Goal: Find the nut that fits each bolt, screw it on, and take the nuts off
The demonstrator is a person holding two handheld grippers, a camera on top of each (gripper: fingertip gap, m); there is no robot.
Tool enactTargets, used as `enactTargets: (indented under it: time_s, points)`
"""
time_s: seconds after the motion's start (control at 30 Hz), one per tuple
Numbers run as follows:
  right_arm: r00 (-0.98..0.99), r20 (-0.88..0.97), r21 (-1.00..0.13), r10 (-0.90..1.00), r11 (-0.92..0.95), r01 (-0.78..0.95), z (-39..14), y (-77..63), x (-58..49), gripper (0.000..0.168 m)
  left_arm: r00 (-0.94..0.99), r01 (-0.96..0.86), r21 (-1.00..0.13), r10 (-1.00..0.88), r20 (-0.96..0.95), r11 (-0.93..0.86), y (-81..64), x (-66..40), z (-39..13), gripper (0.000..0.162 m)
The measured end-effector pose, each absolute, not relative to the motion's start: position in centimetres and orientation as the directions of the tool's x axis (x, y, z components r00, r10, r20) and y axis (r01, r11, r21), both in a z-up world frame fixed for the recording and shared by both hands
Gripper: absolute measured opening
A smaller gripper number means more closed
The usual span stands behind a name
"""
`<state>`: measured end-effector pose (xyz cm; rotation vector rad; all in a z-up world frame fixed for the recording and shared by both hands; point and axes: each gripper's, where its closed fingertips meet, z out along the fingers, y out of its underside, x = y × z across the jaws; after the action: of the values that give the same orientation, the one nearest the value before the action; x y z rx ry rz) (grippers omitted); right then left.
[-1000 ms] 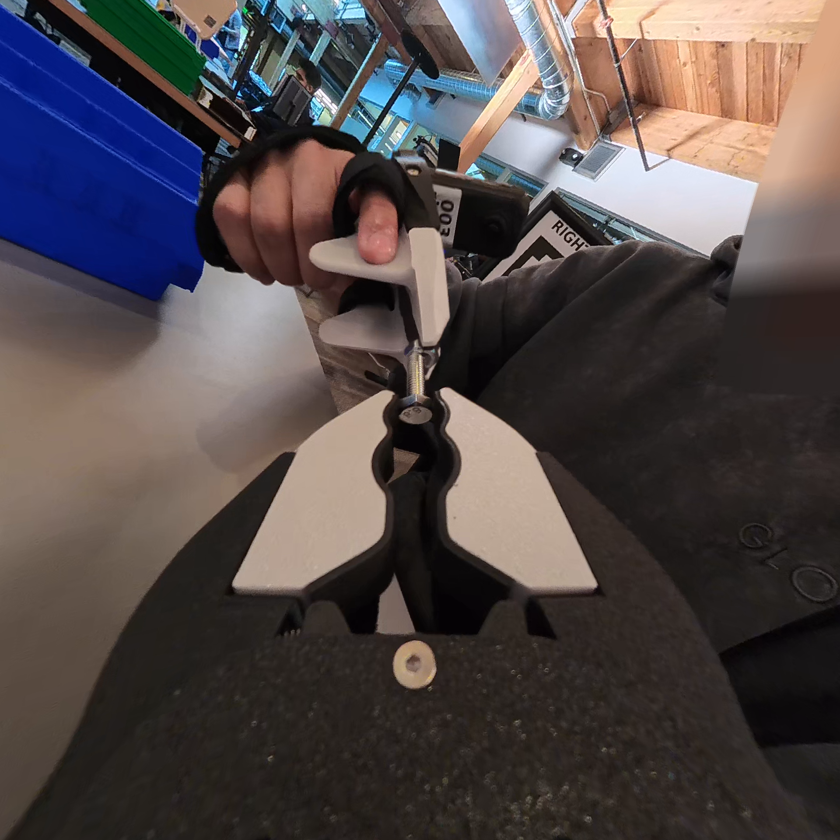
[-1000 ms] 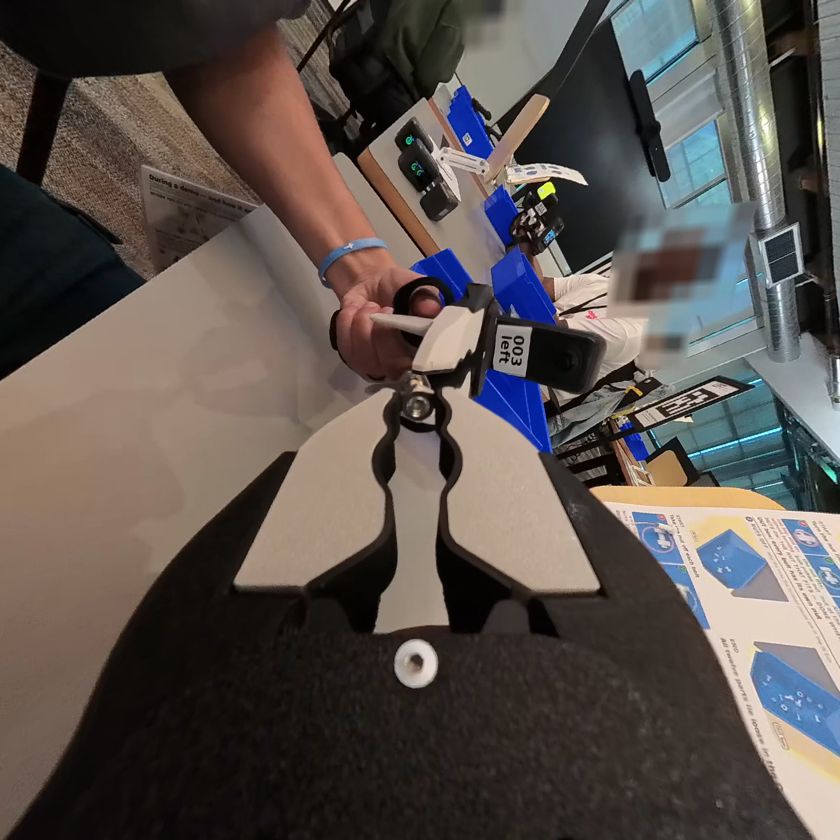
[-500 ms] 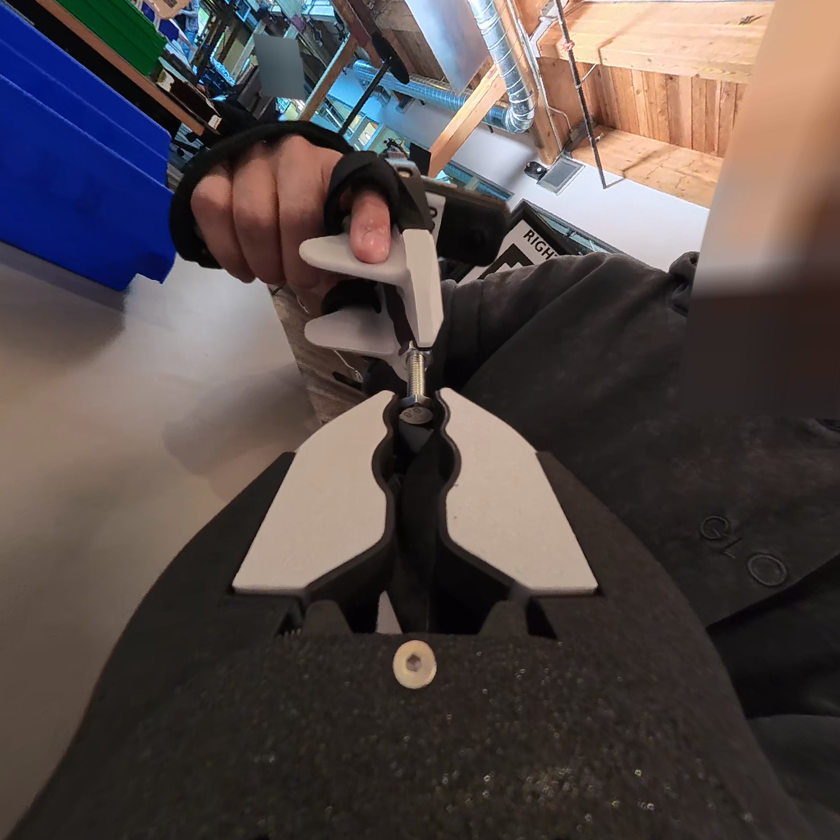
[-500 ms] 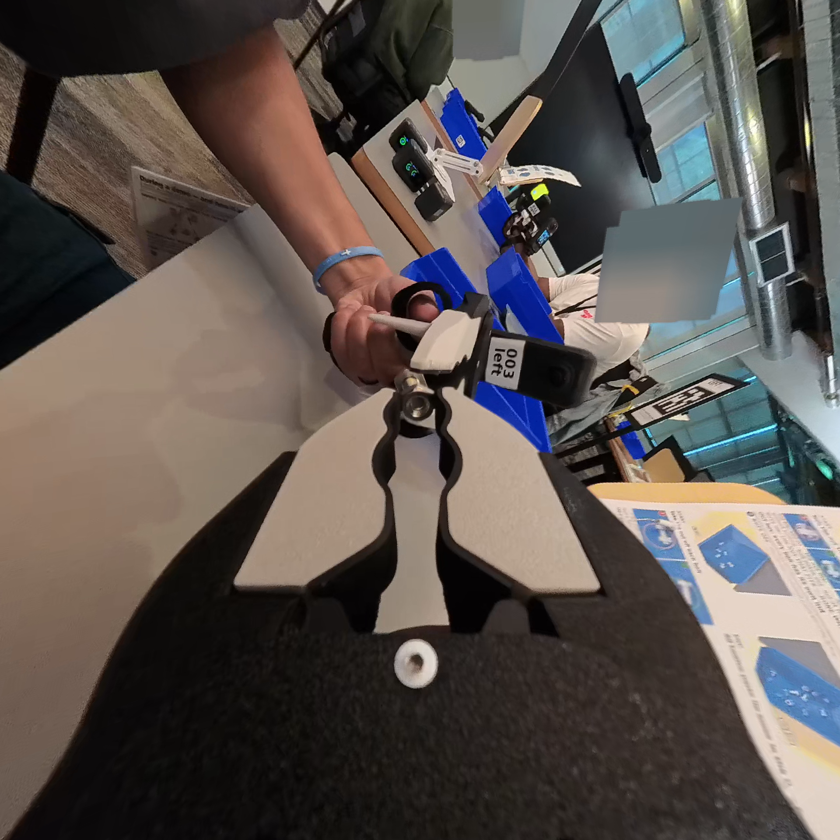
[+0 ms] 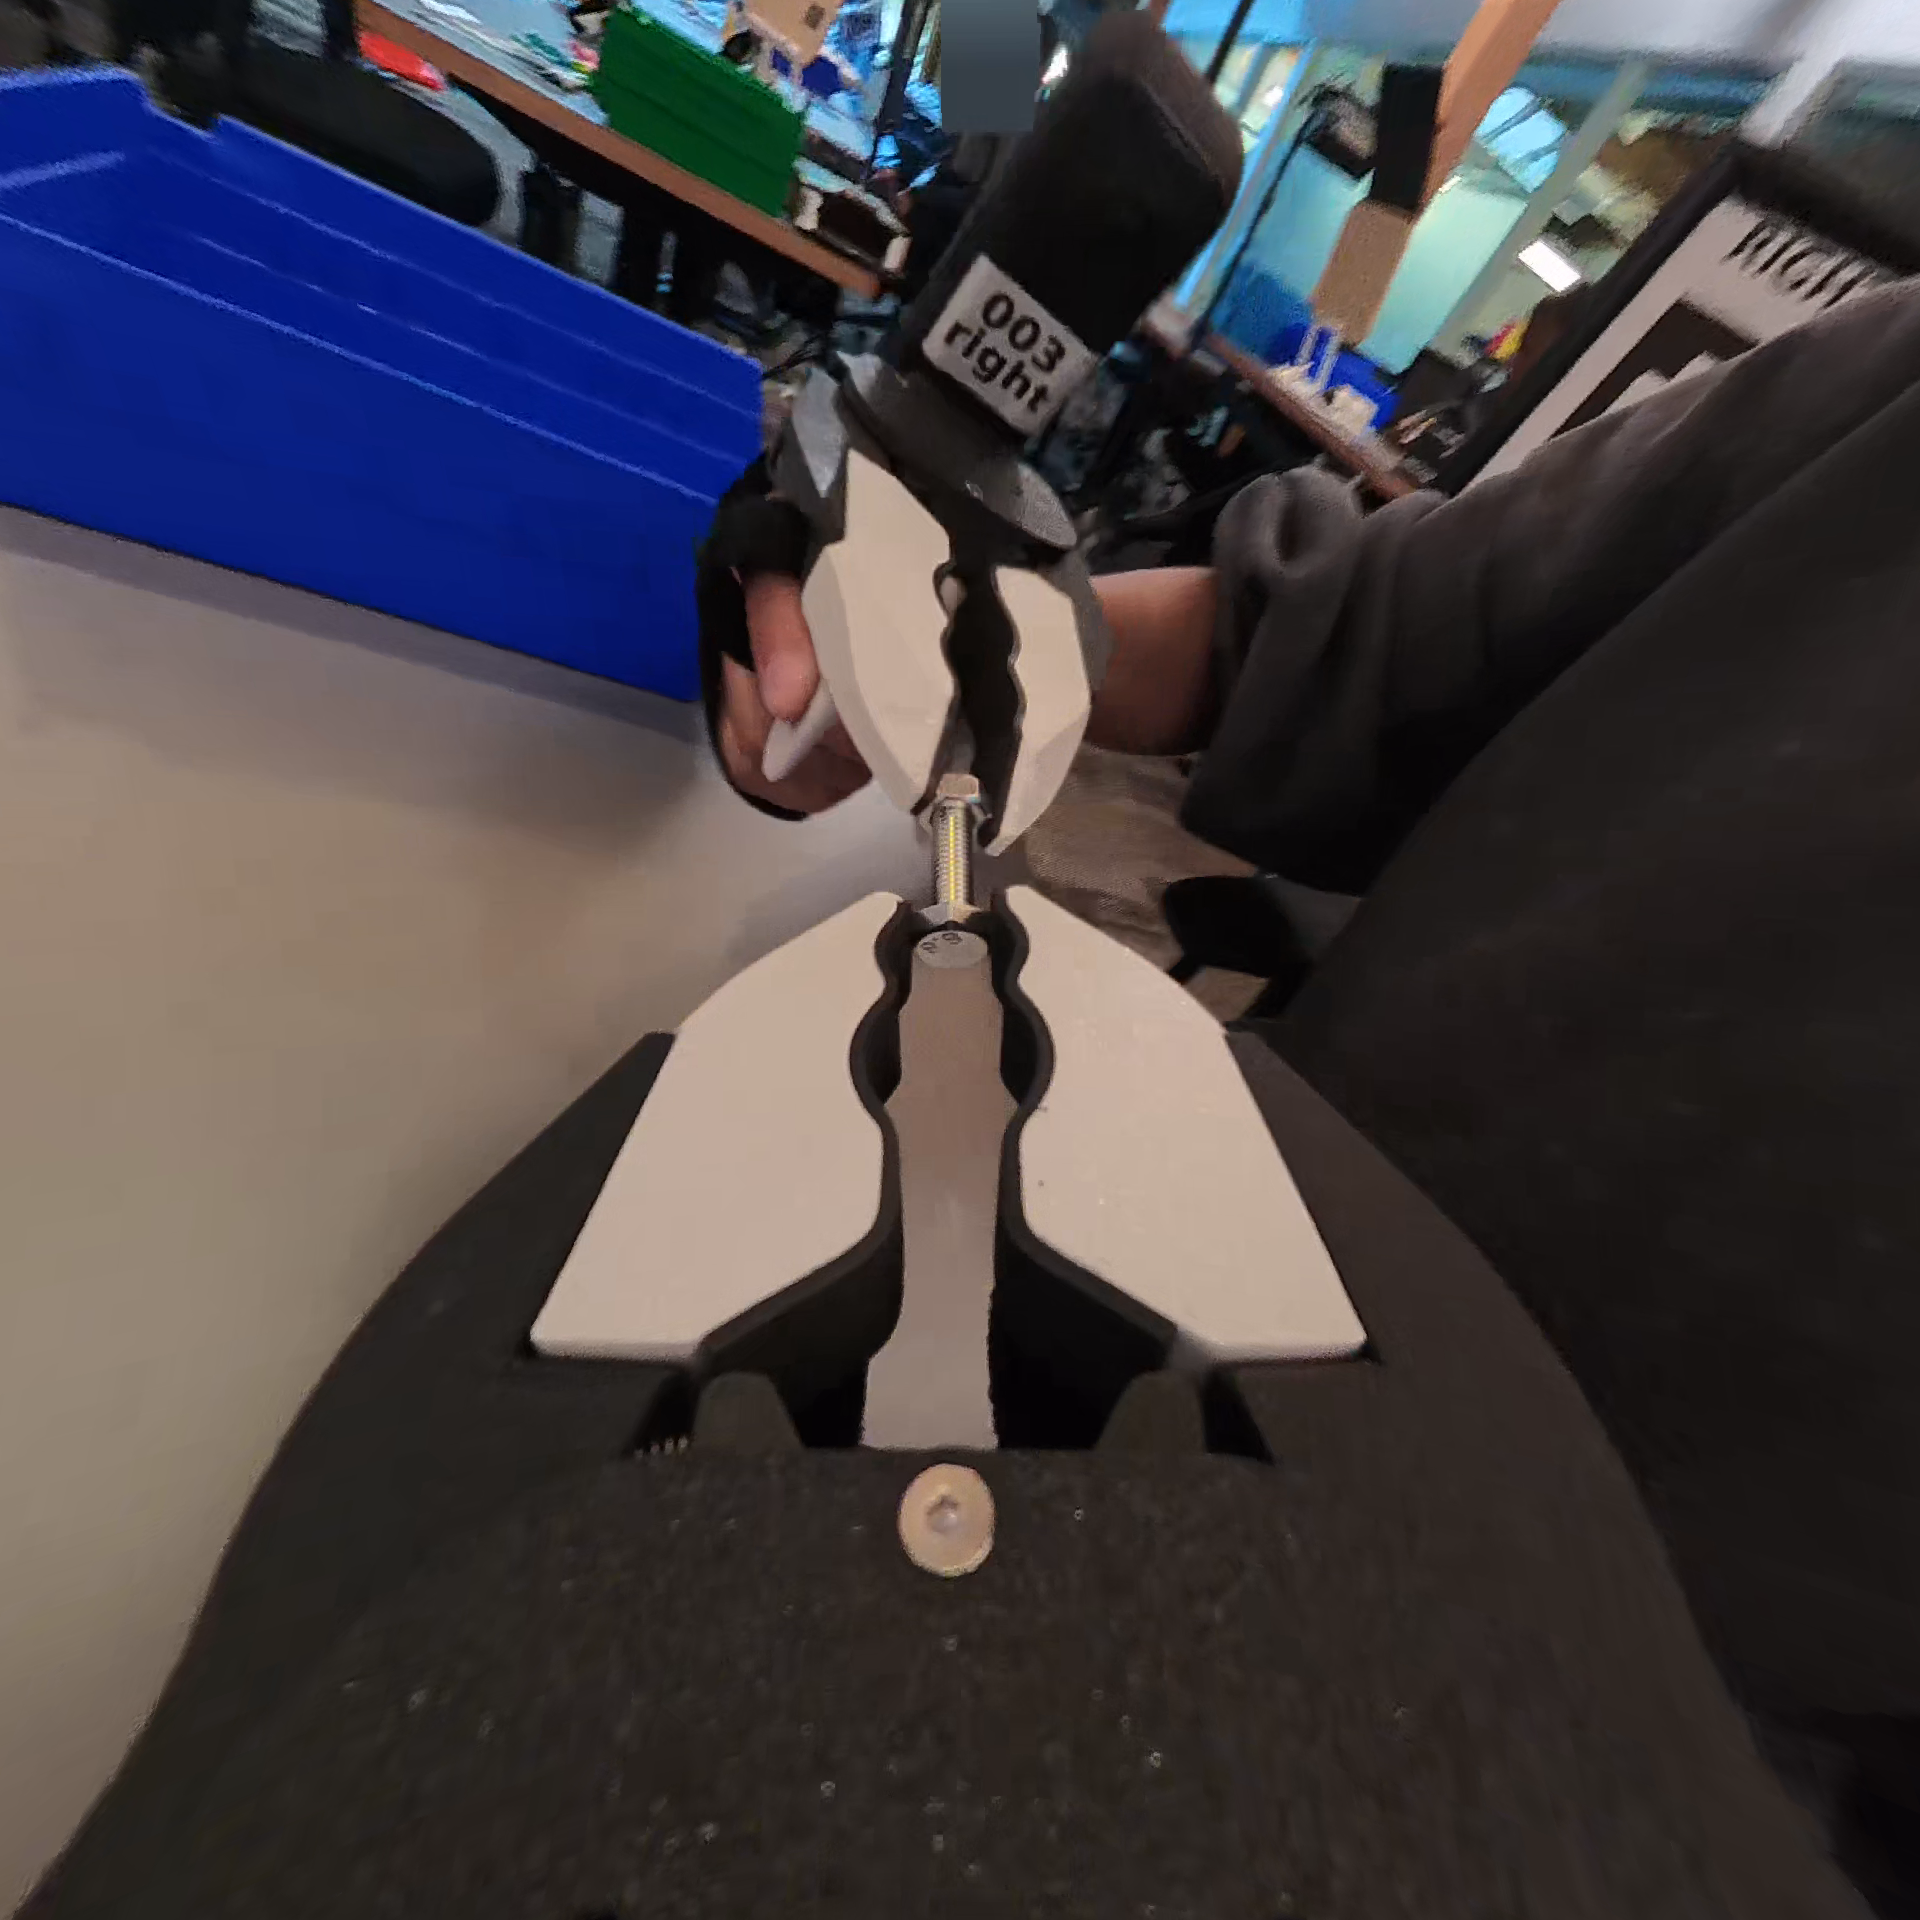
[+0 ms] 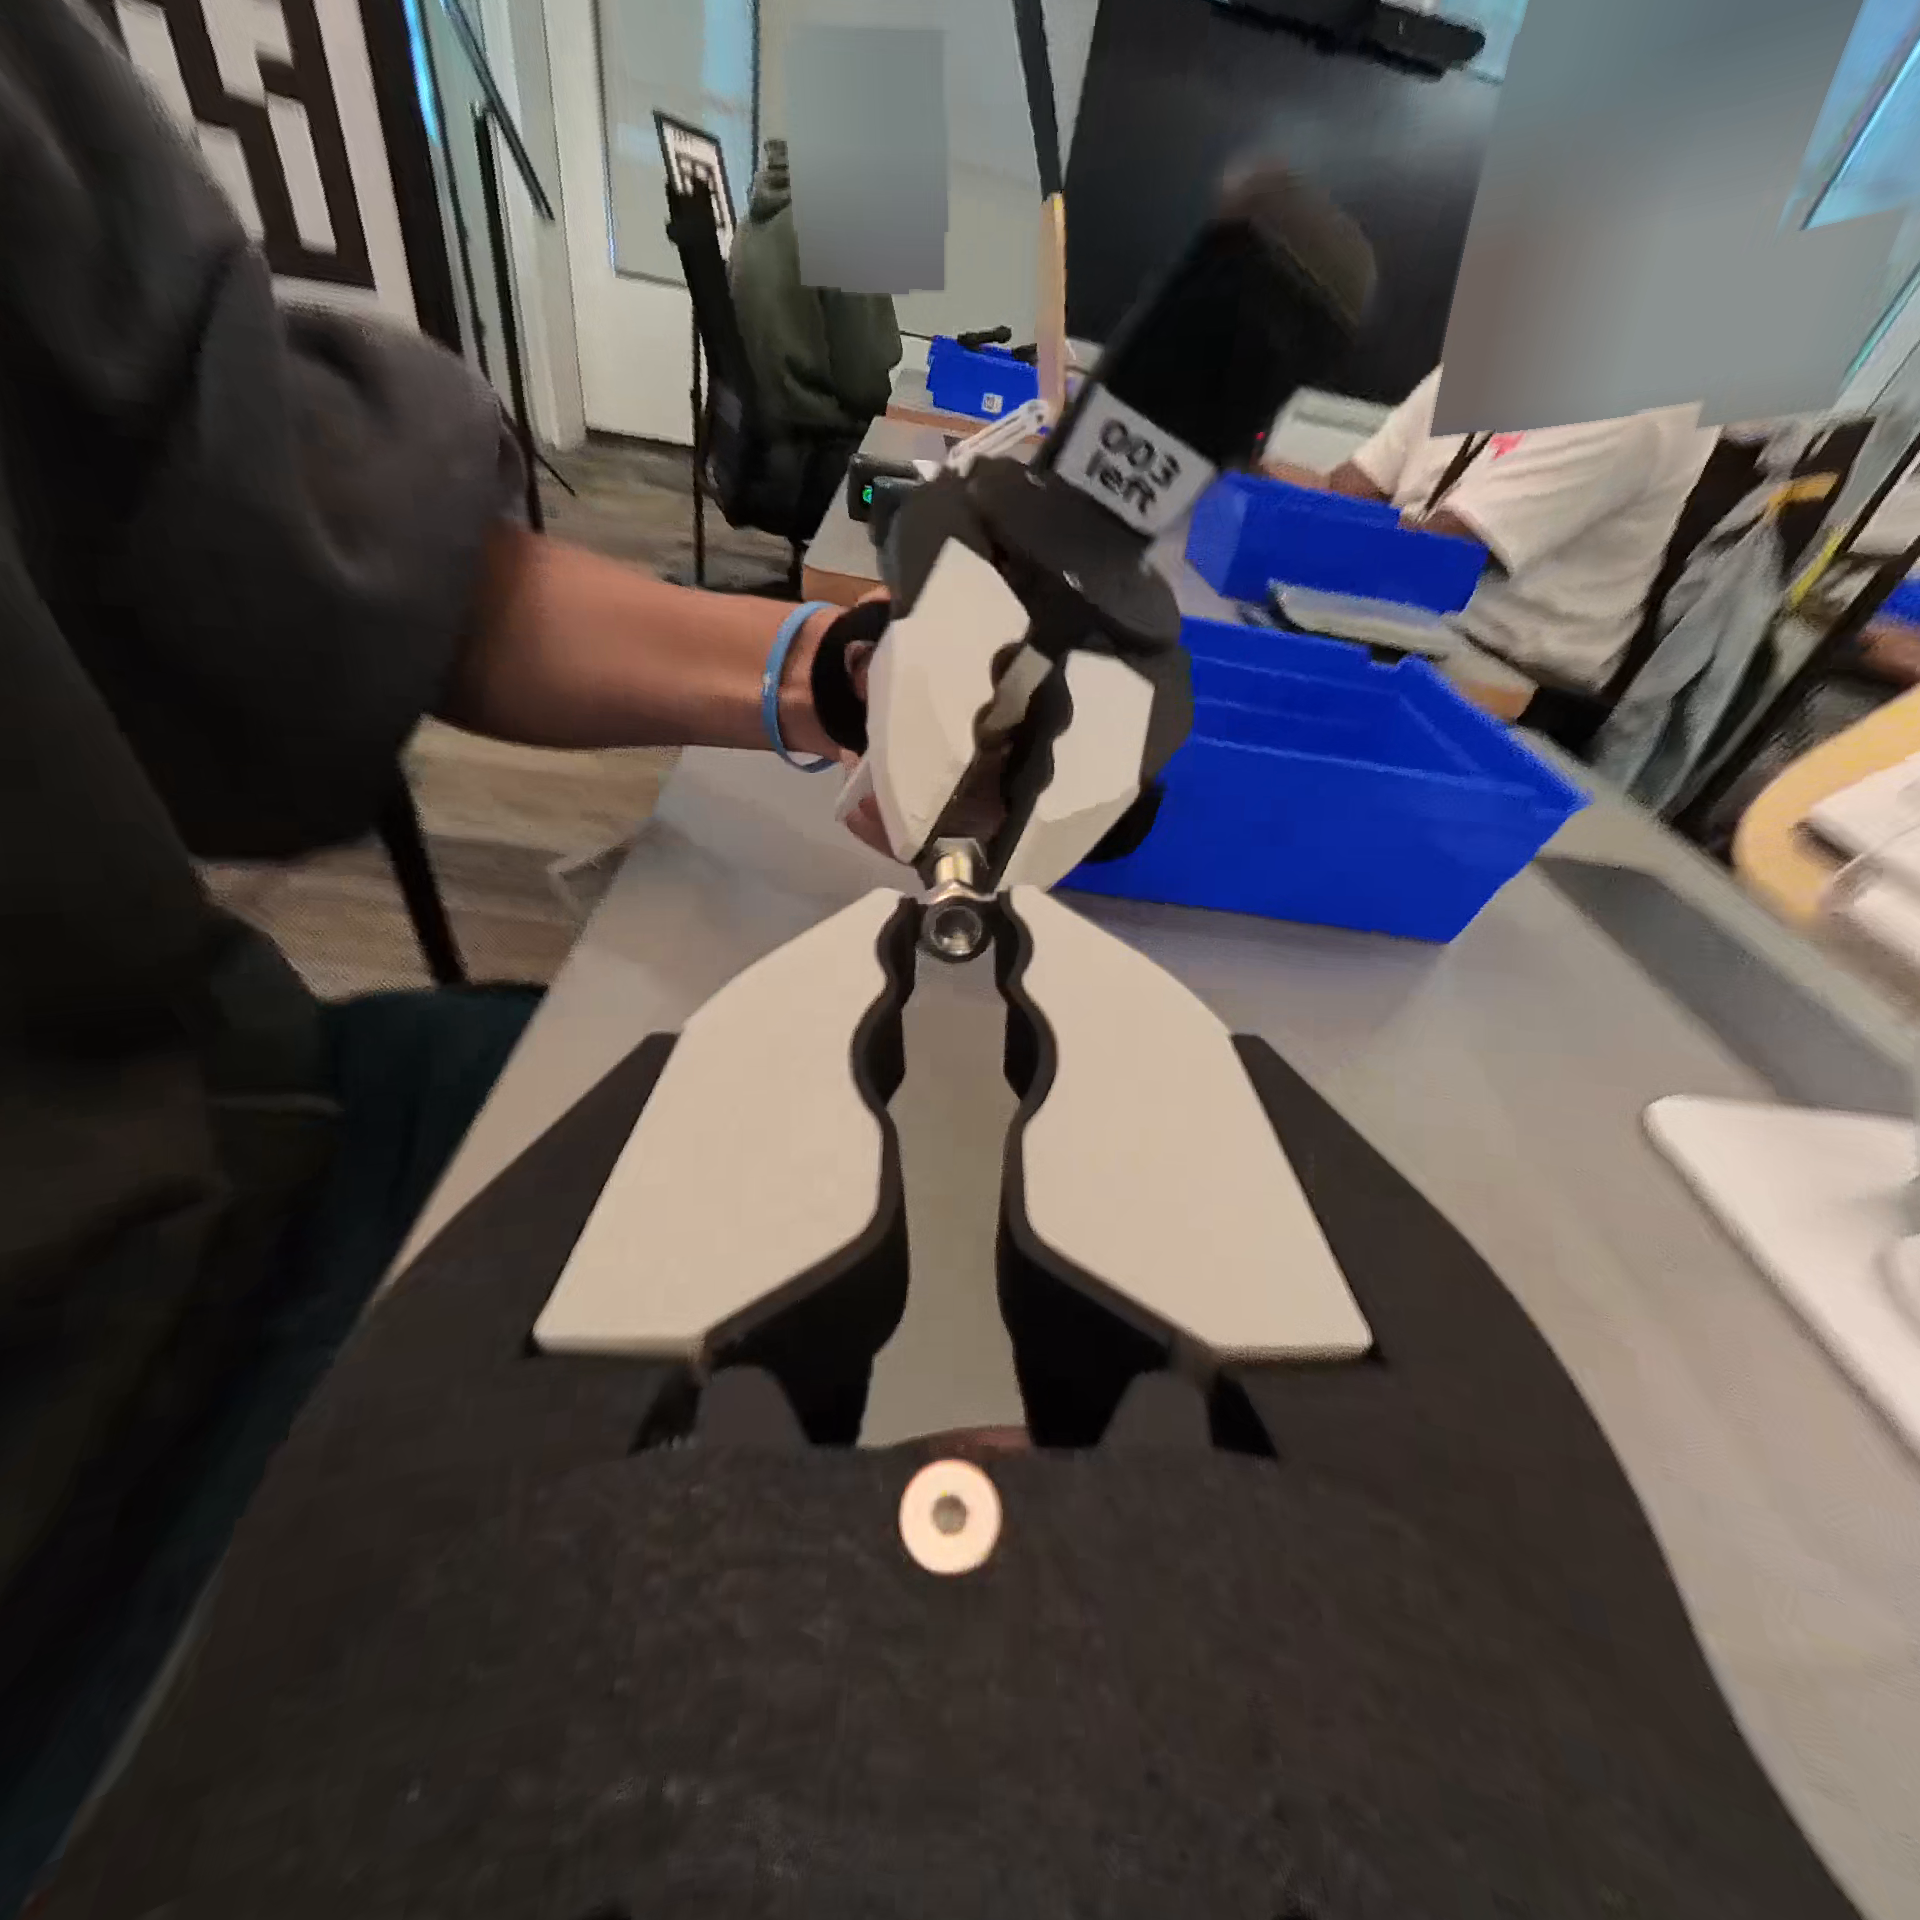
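The left tongs are closed on the hexagonal head of the bolt; the right tongs are closed on the nut at the threaded end. The bolt's long axis runs straight between the two tips, held above the desk (near a blue bin). Any turning must be about that axis. Compared with a second ago, both tools have rolled markedly and more bare thread separates nut from head, suggesting unscrewing.
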<state>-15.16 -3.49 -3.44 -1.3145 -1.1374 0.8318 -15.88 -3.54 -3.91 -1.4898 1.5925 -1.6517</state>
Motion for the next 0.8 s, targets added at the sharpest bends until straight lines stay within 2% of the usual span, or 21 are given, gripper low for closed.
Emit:
enactTargets:
  time_s: [0.1,0.17,0.3,0.4,0.43,0.5,0.6,0.67,0.73,0.8]
  points:
    - [0.280,-0.109,-0.989,0.954,-0.131,0.061,-4.0,-3.0,-15.1,0.015,-0.278,-0.382,-0.908,-0.915,0.293,-0.175,-3.1,-15.9,-4.4,0.014]
    - [0.263,-0.302,-0.950,0.916,-0.313,0.001,-4.2,-2.7,-15.2,0.015,-0.235,-0.391,-0.913,-0.946,0.222,-0.117,-2.8,-15.9,-4.7,0.014]
    - [0.204,-0.634,-0.772,0.746,-0.626,-0.113,-4.7,-2.1,-15.3,0.015,-0.171,-0.407,-0.913,-0.979,0.114,-0.035,-2.2,-16.0,-5.2,0.014]
    - [0.210,-0.744,-0.665,0.634,-0.732,-0.149,-5.4,-1.9,-15.5,0.015,-0.150,-0.418,-0.908,-0.984,0.096,-0.025,-1.9,-16.2,-5.7,0.014]
    - [0.207,-0.745,-0.664,0.634,-0.734,-0.141,-5.4,-2.1,-15.5,0.020,-0.146,-0.411,-0.911,-0.983,0.108,-0.039,-1.8,-16.2,-5.7,0.014]
    - [0.219,-0.719,-0.692,0.660,-0.711,-0.125,-5.4,-2.1,-15.4,0.052,-0.144,-0.397,-0.914,-0.978,0.150,-0.082,-1.6,-16.4,-5.8,0.014]
    - [0.273,-0.553,-0.827,0.787,-0.558,-0.067,-5.1,-2.2,-14.3,0.054,-0.179,-0.348,-0.919,-0.949,0.261,-0.187,-1.8,-16.9,-5.4,0.014]
    - [0.322,-0.307,-0.940,0.896,-0.338,0.043,-4.8,-2.6,-14.1,0.062,-0.223,-0.324,-0.906,-0.908,0.354,-0.274,-2.0,-17.1,-5.1,0.014]
    - [0.298,-0.057,-0.984,0.953,-0.104,0.145,-4.1,-3.8,-14.8,0.060,-0.270,-0.302,-0.886,-0.860,0.434,-0.352,-2.2,-17.1,-4.8,0.014]
    - [0.262,0.099,-0.986,0.960,0.058,0.159,-2.8,-4.9,-15.7,0.056,-0.304,-0.297,-0.866,-0.820,0.485,-0.402,-2.4,-16.9,-4.7,0.014]
